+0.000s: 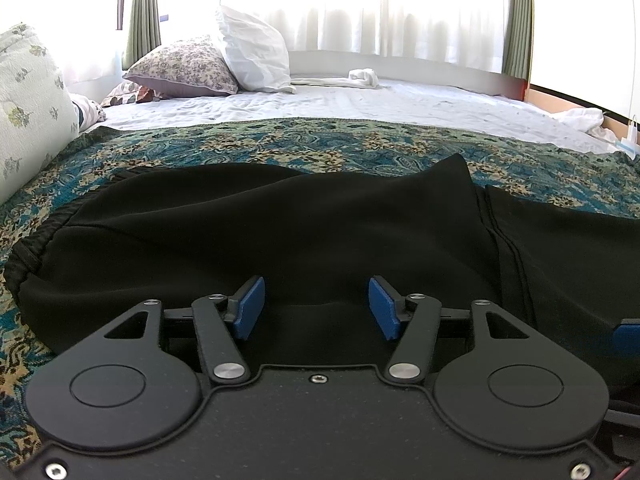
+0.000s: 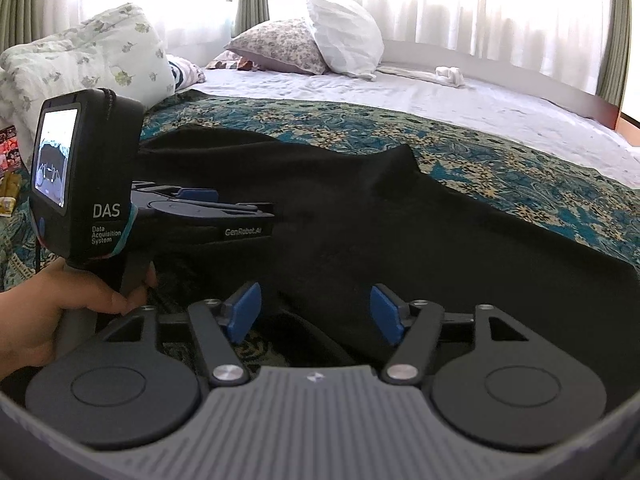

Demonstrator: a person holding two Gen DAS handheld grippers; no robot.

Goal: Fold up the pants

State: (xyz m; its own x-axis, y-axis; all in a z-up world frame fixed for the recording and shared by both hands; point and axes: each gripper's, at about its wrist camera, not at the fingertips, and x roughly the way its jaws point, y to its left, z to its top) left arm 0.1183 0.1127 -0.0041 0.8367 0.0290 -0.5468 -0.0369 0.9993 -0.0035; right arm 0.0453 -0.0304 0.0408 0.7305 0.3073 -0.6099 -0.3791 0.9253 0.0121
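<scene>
Black pants [image 1: 280, 224] lie on a blue-green patterned bedspread [image 1: 320, 148], with the elastic waistband [image 1: 36, 240] at the left and the legs running off to the right. My left gripper [image 1: 316, 308] is open and empty, low over the near edge of the pants. My right gripper [image 2: 316, 312] is open and empty over the pants [image 2: 400, 240] near their front edge. In the right wrist view the left gripper's body [image 2: 88, 176] shows at the left, held by a hand [image 2: 60, 308], its fingers over the pants. A blue pad of the right gripper [image 1: 628, 336] shows in the left wrist view.
Pillows [image 1: 224, 56] stand at the head of the bed on a white sheet [image 1: 400, 100]. A floral folded duvet [image 1: 24, 100] rises at the left. A small white cloth roll [image 1: 364, 76] lies by the far edge. Curtained windows [image 1: 400, 8] lie behind.
</scene>
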